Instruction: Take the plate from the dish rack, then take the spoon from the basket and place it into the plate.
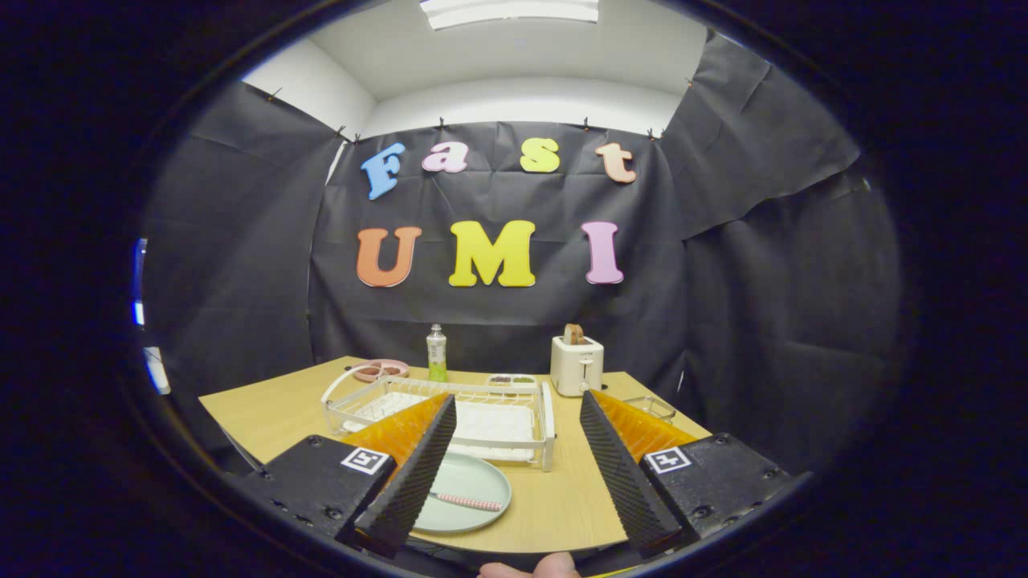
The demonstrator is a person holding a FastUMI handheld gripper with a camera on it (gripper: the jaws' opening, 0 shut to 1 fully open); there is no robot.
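No legible word, brand or number on any object. 2 square black-and-white coded markers, patterns only with no characters: left marker [367, 460] and right marker [667, 460], 1 on each black block of the two-finger gripper [516, 401], whose fingers stand spread apart, empty. Small clear plastic bottle with green label [436, 353]: print too small to read. White box-shaped toaster [577, 365]: front markings unresolved.

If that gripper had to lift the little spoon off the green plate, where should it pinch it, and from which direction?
Probably the middle of the handle, coming from straight above. The spoon lies flat on the plate, its pink handle running sideways across it, so the fingers would best close across the narrow width. The gripper is open and holds nothing; the plate sits by its left finger, in front of the dish rack.
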